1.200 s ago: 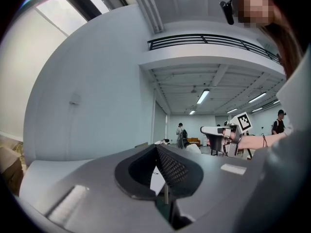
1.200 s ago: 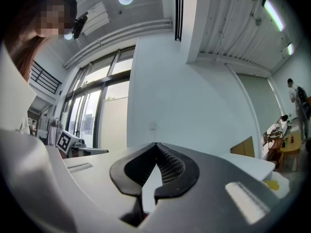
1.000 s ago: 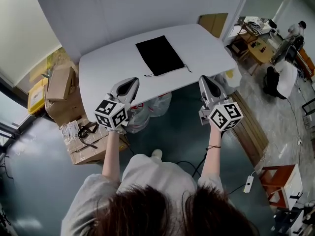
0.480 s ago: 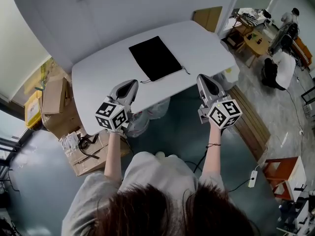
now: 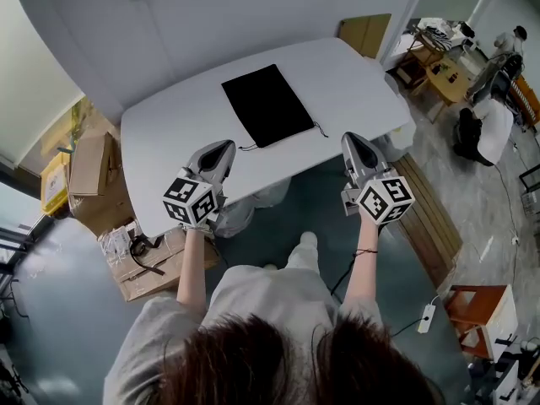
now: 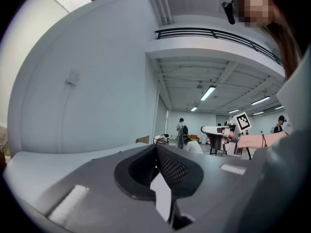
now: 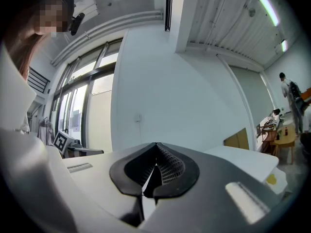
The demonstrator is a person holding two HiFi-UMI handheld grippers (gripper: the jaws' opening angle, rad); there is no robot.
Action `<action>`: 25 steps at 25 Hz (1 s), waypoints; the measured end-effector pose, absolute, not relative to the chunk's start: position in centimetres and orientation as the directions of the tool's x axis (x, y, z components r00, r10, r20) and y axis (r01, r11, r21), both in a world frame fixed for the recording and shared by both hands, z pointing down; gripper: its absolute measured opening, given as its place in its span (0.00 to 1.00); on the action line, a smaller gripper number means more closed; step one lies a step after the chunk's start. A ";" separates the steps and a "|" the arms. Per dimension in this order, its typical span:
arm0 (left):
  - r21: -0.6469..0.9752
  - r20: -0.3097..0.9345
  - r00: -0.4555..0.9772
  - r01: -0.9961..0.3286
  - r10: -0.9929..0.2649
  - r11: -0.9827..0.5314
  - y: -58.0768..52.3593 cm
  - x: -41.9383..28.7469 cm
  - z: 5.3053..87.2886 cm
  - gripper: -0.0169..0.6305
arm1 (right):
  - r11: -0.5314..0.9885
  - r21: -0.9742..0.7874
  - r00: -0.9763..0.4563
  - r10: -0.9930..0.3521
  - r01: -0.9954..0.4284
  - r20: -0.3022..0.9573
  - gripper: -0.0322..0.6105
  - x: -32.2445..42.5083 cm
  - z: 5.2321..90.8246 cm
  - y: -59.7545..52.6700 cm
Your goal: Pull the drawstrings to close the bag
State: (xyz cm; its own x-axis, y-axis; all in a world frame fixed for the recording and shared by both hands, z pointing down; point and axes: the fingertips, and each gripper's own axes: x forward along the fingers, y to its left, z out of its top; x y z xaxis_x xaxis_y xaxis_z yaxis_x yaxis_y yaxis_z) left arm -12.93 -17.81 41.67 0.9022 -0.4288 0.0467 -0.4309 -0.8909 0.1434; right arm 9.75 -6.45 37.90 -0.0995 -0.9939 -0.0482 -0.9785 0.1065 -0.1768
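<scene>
Lying on the table: a black bag [image 5: 267,105], flat on the white top [image 5: 181,133], with its mouth end turned toward the person.
Drawstrings: thin dark cords trailing from the bag's two near corners, one to the left [image 5: 248,148] and one to the right [image 5: 321,130]; both lie loose on the table.
Left gripper [image 5: 224,146]: held level, its tip showing over the table's near edge, down-left of the bag and clear of it. Its own view shows the jaws [image 6: 156,148] pressed together with nothing between them.
Right gripper [image 5: 353,138]: held level at the table's near right edge, to the right of the bag and apart from it. Its own view shows the jaws [image 7: 156,145] together – nothing is held.
Bag and grippers: the bag sits between the two tips and farther from the person; neither tip touches a cord.
Marker cubes: one on each gripper's back end, left [image 5: 190,201] and right [image 5: 386,199], just above the person's hands.
Cross views: the left gripper view catches the right gripper [image 6: 221,132] off to the right, held out on a bare forearm; the right gripper view shows the left one's cube [image 7: 60,141] at far left.
Surroundings: cardboard boxes [image 5: 89,163] on the floor left of the table, a plain white wall behind it – other people and furniture stand far off at the right.
</scene>
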 end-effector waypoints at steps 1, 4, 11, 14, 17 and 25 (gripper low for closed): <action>0.146 0.049 0.898 -0.440 -0.438 -0.886 -18.1 -12.7 41.9 0.01 | 0.114 -0.180 -0.107 -0.993 -0.977 -0.046 0.07 10.2 38.1 -6.9; 0.157 0.053 0.881 -0.472 -0.470 -0.867 -19.2 -11.9 42.4 0.01 | 0.141 -0.190 -0.137 -0.990 -0.972 -0.035 0.07 11.5 38.9 -8.6; 0.175 0.065 0.839 -0.542 -0.540 -0.822 -21.2 -9.4 43.3 0.01 | 0.215 -0.198 -0.219 -0.976 -0.956 -0.002 0.07 14.8 39.7 -12.4; 0.180 0.079 0.817 -0.576 -0.572 -0.798 -21.5 -8.5 43.9 0.01 | 0.249 -0.209 -0.257 -0.966 -0.946 0.011 0.07 16.0 40.5 -13.6; 0.182 0.087 0.789 -0.612 -0.608 -0.769 -21.9 -7.8 44.5 0.01 | 0.292 -0.223 -0.305 -0.952 -0.930 0.026 0.07 17.0 41.3 -14.9; 0.190 0.106 0.687 -0.724 -0.719 -0.663 -21.8 -7.1 45.7 0.01 | 0.401 -0.242 -0.430 -0.899 -0.883 0.079 0.07 19.0 43.5 -17.4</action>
